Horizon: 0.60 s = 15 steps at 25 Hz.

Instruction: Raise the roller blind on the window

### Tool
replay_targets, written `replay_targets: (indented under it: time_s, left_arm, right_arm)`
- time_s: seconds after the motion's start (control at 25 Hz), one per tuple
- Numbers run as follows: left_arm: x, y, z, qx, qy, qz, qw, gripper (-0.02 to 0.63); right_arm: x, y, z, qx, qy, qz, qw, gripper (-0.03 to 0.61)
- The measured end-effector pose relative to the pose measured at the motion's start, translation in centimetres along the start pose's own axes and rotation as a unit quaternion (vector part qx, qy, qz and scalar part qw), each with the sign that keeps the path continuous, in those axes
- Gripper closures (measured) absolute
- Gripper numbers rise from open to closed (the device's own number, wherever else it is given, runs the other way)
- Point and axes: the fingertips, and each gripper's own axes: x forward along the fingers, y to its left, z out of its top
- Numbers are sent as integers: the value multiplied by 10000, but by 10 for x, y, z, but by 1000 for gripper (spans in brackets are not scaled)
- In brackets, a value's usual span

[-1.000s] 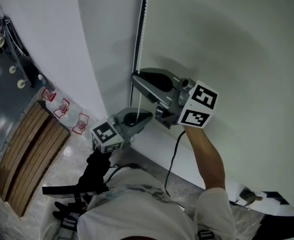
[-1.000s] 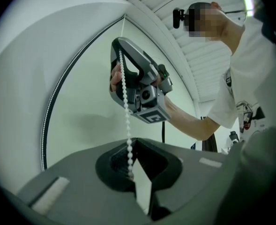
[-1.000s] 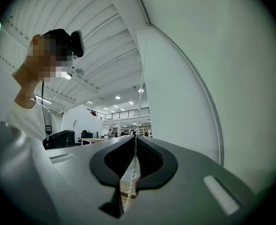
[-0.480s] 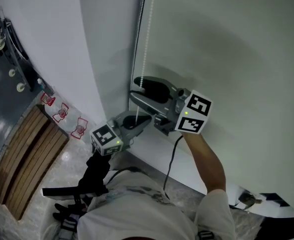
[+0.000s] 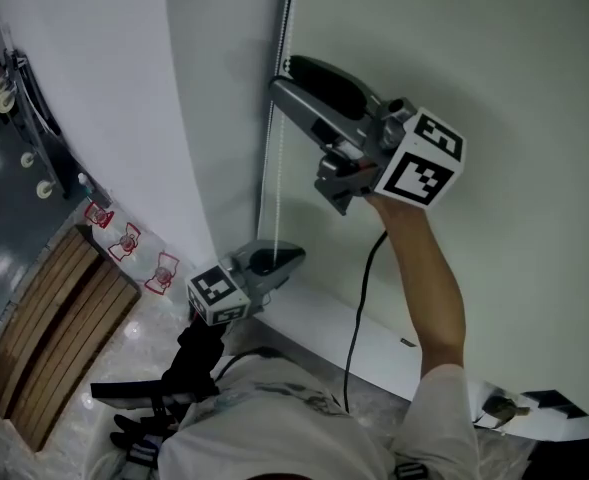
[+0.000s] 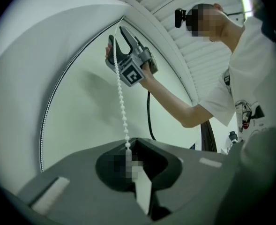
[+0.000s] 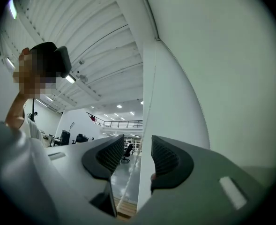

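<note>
Jaws just opening around the white plastic bead chain [image 6: 120,97] are being held apart on the right gripper [image 5: 282,74].
Lower, the chain is being clamped by the left gripper [image 5: 292,256].

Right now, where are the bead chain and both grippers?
bead chain [image 6: 120,93]: left gripper view, mid-run of the white beads.
left gripper [image 6: 130,145]: left gripper view, where its jaws close on the chain.
right gripper [image 5: 280,74]: head view, gap between its open jaw tips.

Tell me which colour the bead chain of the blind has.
White; the bead chain shows best in the left gripper view.
</note>
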Motion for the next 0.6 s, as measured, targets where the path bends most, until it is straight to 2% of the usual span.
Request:
replay_targets:
  time_s: [0.32,0.6]
  left_arm:
    - [-4,-3,-5,-14,-27,-1,10000,615]
    - [-6,-2,-8,4,-9,8,10000,615]
  right_arm:
    - [24,-2,54,-331,-293,150,9989,438]
    - [29,-1,72,-364,-492,184,9980,471]
